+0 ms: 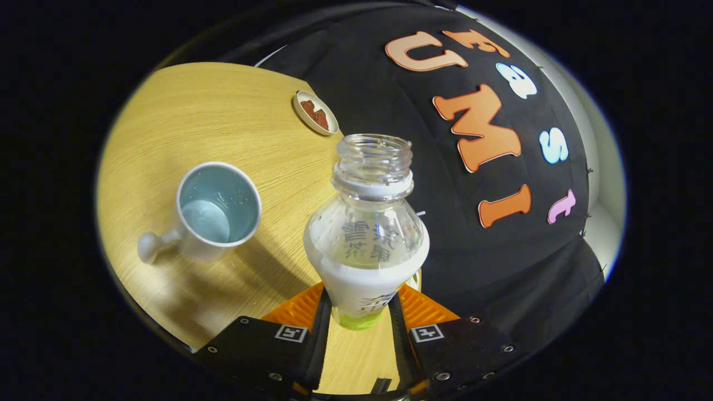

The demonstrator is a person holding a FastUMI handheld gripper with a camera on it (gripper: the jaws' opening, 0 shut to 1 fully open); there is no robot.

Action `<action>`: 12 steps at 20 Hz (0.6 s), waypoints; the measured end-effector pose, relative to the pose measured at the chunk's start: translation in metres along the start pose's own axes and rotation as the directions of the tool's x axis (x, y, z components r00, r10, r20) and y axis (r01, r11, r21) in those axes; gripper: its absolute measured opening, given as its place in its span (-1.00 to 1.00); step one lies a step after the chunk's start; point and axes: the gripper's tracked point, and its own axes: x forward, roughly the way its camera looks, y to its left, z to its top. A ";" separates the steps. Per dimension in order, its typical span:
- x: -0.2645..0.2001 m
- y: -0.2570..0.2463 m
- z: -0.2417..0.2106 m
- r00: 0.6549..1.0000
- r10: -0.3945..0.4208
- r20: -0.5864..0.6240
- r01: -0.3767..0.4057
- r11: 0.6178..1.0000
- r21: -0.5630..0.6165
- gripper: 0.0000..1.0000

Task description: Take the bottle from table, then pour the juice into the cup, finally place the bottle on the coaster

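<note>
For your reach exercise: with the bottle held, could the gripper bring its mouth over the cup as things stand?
Probably yes: the gripper is shut on the open bottle, and bare table lies between it and the cup.

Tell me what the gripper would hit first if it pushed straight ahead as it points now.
Nothing new: the gripper is already shut on the bottle. Beyond it comes the booth wall, depth unclear.
</note>
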 end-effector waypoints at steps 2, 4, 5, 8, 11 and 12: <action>-0.001 0.003 0.002 1.000 -0.013 0.010 0.014 0.997 -0.076 0.07; -0.001 0.004 0.004 0.999 -0.034 0.023 0.037 0.988 -0.148 0.07; 0.000 0.005 0.005 0.999 -0.041 0.033 0.047 0.982 -0.182 0.06; 0.001 0.002 0.007 0.996 -0.075 0.051 0.086 0.960 -0.266 0.06; 0.006 -0.003 0.006 0.994 -0.096 0.048 0.106 0.943 -0.316 0.06; 0.007 -0.004 0.006 0.994 -0.102 0.046 0.111 0.937 -0.330 0.06</action>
